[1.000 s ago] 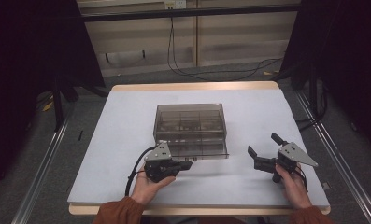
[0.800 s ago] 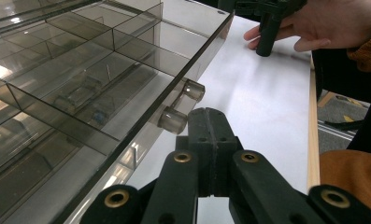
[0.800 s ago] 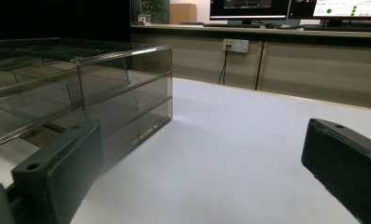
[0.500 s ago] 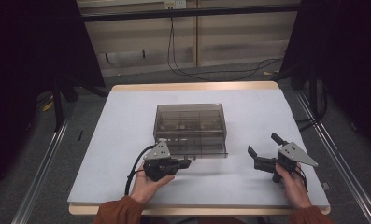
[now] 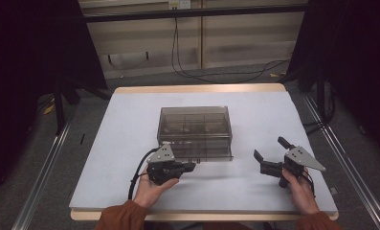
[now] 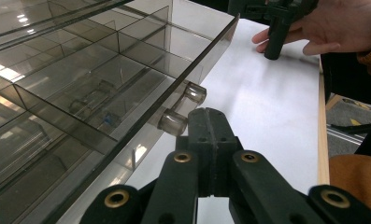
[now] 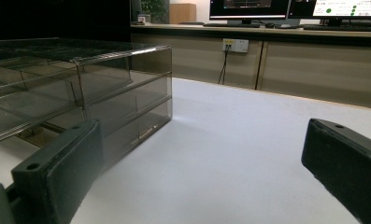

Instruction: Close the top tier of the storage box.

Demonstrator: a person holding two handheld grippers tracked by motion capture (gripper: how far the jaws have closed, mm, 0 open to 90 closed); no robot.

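Smoked-plastic drawer organiser (image 5: 195, 129) mid-table, bottom drawer (image 6: 80, 140) part open. Left gripper (image 5: 190, 167) jaws pressed together behind clear handle (image 6: 181, 107). Right gripper (image 5: 271, 153) jaws spread, empty. Risk: jaws slip off handle; light cabinet slides.

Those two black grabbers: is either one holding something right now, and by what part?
Neither, it seems. The left gripper is shut, its tip beside the clear drawer handle of the smoky plastic drawer box, not around it. The right gripper is open and empty.
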